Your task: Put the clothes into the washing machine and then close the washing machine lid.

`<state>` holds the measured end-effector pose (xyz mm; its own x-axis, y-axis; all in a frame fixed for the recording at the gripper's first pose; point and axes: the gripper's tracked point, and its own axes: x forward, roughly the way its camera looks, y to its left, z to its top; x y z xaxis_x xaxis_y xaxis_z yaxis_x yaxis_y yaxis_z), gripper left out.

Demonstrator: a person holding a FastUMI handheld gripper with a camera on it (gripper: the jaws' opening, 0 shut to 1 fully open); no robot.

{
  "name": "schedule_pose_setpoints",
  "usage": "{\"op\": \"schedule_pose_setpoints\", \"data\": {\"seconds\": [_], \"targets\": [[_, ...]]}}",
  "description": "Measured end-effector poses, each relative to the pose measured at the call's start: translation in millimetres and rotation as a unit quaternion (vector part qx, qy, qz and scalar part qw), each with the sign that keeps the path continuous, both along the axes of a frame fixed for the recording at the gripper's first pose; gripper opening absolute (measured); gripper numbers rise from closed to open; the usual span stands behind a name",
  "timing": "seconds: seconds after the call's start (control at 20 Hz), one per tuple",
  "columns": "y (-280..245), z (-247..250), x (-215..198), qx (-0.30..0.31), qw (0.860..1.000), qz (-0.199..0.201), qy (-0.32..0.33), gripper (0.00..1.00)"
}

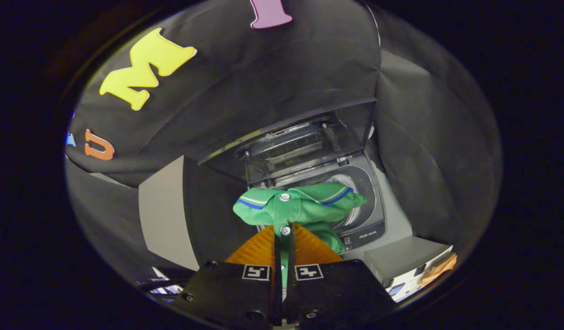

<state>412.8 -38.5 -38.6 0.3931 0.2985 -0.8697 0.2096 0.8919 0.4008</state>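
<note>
A green polo shirt (305,206) with white buttons and blue-and-white collar trim hangs from my gripper (284,231), whose two fingers are shut on the shirt's button placket. The shirt is in the air in front of a top-loading washing machine (364,229). The machine's lid (305,137) stands raised and open behind the shirt. Part of the round drum opening (351,201) shows just beyond the shirt's right collar. The shirt hides most of the drum.
The machine's dark control panel (362,238) faces me below the drum opening. A grey box-like surface (401,259) sits to the right of my fingers, with an orange object (440,268) at its far end. Black cloth walls surround the machine.
</note>
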Motion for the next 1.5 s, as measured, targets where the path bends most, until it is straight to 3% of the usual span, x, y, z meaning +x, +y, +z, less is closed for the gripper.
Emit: {"op": "schedule_pose_setpoints", "data": {"seconds": [0.65, 1.0, 1.25, 1.35, 1.4, 1.45, 1.5], "targets": [[1, -111, 29, 0.013, 1.0, 0.004, 0.0, 0.07], [-8, -163, 43, -0.004, 1.0, 0.029, 0.0, 0.09], [-5, -171, 44, -0.012, 0.998, 0.059, -0.023, 0.13], [-5, -162, 43, -0.025, 0.996, 0.073, -0.037, 0.22], [-7, -156, 42, -0.035, 0.995, 0.083, -0.048, 0.35], [-7, -147, 43, -0.044, 0.993, 0.094, -0.063, 0.4], [-7, -134, 43, -0.05, 0.99, 0.105, -0.076, 0.51]]}}
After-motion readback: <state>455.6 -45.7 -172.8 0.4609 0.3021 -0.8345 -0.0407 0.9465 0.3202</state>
